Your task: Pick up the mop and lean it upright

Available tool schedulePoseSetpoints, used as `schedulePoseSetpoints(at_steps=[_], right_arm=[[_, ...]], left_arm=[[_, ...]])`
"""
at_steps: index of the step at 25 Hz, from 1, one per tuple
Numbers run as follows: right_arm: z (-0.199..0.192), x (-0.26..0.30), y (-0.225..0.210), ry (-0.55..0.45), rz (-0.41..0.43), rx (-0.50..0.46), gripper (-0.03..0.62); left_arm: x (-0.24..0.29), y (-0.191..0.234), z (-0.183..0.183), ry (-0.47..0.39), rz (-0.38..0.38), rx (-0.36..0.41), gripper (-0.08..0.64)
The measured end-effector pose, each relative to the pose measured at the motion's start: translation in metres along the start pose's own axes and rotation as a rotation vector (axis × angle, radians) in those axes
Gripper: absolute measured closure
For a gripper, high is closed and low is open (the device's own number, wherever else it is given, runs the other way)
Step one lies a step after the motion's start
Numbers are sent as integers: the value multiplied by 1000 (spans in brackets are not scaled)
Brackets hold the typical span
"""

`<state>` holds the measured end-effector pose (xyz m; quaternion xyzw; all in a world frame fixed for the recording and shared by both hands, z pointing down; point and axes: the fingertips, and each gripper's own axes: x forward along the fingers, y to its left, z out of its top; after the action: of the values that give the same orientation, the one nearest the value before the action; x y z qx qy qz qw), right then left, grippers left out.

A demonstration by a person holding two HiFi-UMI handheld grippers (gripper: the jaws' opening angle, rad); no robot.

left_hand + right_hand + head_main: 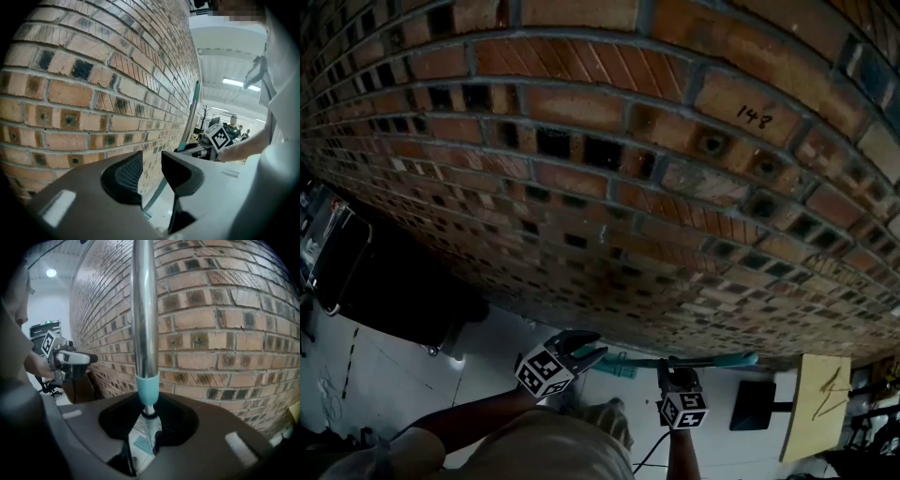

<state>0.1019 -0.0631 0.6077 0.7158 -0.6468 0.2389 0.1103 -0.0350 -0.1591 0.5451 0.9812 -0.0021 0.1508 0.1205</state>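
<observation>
I count one mop (722, 360). I count two grippers, the left gripper (586, 349) and the right gripper (677, 373), and each carries one marker cube, so two cubes in all (546, 370) (684, 410). There is one brick wall (600, 141), one yellow board (817, 405) and one black square panel (752, 405).

Dim and underexposed in the head view: wall (609, 187) dull brown, floor (384, 375) grey, lower edge close to black. Brighter in both gripper views, lit from above by a strip lamp (240, 83) and a round lamp (51, 273), both blown out white. Bright streak of glare down the pole (143, 310). Brick courses bowed hard toward every edge; corners vignetted to black. Soft focus at close range along the bottom.
</observation>
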Motion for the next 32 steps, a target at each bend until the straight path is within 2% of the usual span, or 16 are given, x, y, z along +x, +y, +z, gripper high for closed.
schedulePoseSetpoints(at_steps=[7,19,26,32], right_arm=[[43,-39,-14,-44,37,-37,488],[101,-108,-54,-110,119,-61,488],[113,-142,-88,-156,134,-71,488],[98,-155,-122,-153,125,-65,488]], left_arm=[[8,-10,29,-67,68,-11,416],[40,-48,64,-70,157,3,414],[54,-66,84,-109,218,0,413],[58,-76,87,-135,278,-4,413]])
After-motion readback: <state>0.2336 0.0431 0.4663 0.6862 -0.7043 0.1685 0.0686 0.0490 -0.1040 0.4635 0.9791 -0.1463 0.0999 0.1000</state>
